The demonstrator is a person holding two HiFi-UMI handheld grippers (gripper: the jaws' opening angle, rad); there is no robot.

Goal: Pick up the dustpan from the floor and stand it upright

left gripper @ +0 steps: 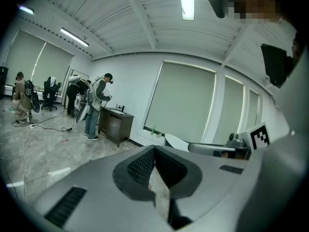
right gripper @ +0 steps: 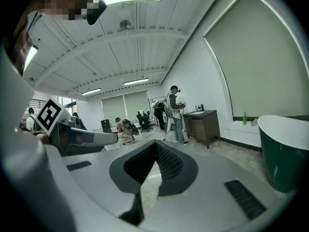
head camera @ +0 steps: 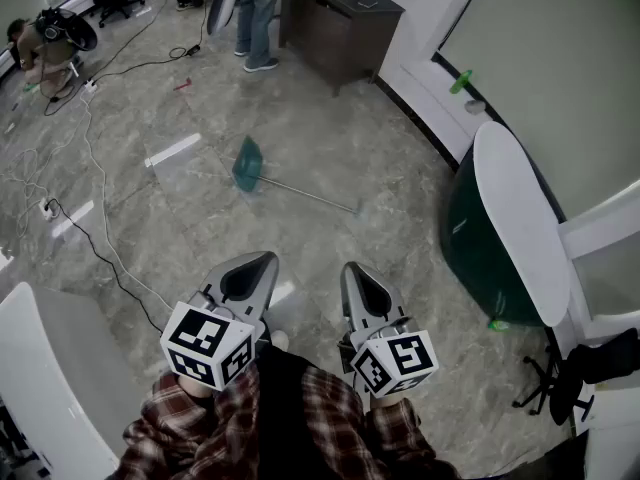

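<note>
The teal dustpan lies flat on the marble floor, well ahead of me, its thin metal handle stretching toward the right. Both grippers are held close to my body, far short of it. My left gripper is shut with nothing between its jaws, and its tips meet in the left gripper view. My right gripper is likewise shut and empty, tips together. The dustpan shows in neither gripper view.
A dark green bin with a white lid stands at the right. A dark wooden desk and a standing person are at the back. Cables trail over the floor at the left. A white panel is near my left side.
</note>
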